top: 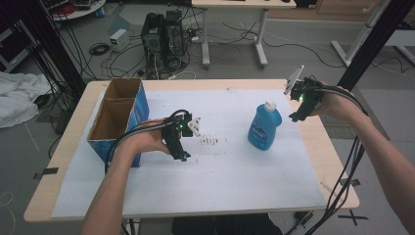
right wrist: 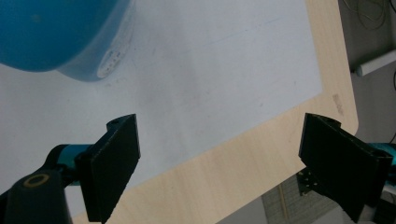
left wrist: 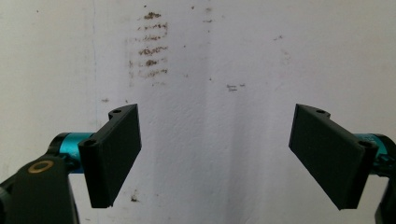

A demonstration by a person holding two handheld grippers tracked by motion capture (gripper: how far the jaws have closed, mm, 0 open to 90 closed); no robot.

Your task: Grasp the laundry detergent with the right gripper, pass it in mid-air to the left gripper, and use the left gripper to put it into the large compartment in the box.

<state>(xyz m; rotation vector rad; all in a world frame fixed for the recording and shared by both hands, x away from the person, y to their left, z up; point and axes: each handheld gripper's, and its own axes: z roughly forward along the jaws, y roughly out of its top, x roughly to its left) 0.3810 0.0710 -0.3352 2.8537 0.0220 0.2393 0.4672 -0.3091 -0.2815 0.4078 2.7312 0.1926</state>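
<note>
Both my forearms come in over the near edge. My left gripper (top: 183,155) hangs mid-table beside the box (top: 120,117), jaws released, nothing between them. My right gripper (top: 296,116) sits near the far right corner, jaws spread and empty, just right of the bottle (top: 264,126), which stands upright. I judge the reach is next: level the jaws, straddle the bottle's middle, then close.

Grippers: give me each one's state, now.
Left gripper: open, empty, over the white paper sheet.
Right gripper: open, empty, beside the blue plastic bottle.
</note>
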